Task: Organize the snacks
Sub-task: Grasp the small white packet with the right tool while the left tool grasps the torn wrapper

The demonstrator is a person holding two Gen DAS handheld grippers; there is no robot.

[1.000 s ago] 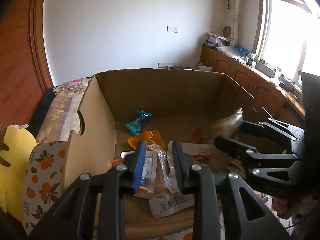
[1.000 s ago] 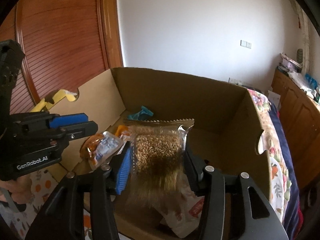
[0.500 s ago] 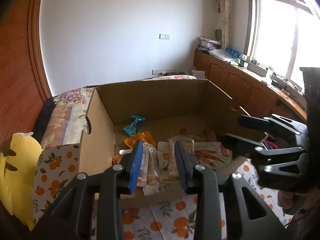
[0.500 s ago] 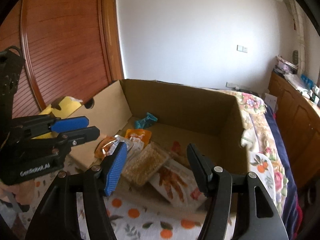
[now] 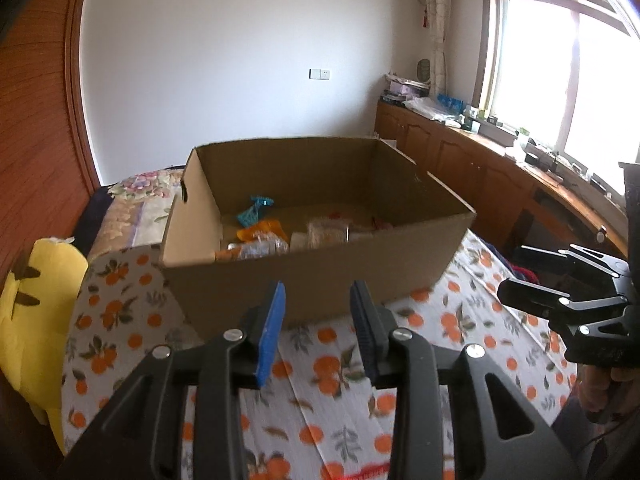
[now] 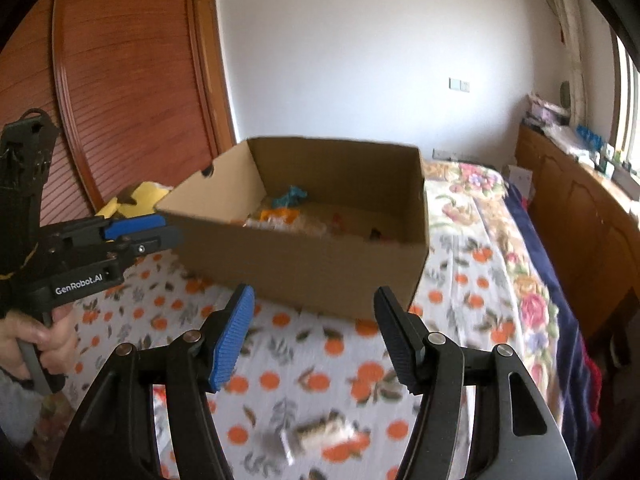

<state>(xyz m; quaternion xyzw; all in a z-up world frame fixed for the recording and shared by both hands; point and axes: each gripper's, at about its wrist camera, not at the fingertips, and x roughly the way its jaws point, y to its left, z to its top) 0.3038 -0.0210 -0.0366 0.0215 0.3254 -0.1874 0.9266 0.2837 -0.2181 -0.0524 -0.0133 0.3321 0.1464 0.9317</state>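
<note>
An open cardboard box [image 5: 320, 280] [image 6: 304, 272] stands on the orange-print cloth. Inside it lie a teal packet [image 5: 254, 210] [image 6: 292, 196], an orange packet [image 5: 260, 232] [image 6: 276, 214] and a clear grain packet [image 5: 326, 232]. My left gripper [image 5: 318, 300] [image 6: 170, 229] hangs in front of the box's near wall, open by a narrow gap and empty. My right gripper [image 6: 314, 300] [image 5: 514, 270] hovers to the right of it, wide open and empty. A small blurred packet [image 6: 320, 436] lies on the cloth below the right gripper.
A yellow plush toy [image 5: 36, 300] [image 6: 136, 200] lies left of the box. The floral bedspread [image 6: 480, 216] runs on behind and to the right. Wooden cabinets [image 5: 480, 168] line the window wall, and a wooden louvred door [image 6: 120, 80] is at the left. A hand [image 6: 36, 332] grips the left tool.
Both grippers have drawn back out of the box to a spot in front of it. The right one let go of the grain packet, which now lies in the box. Both stand wider.
</note>
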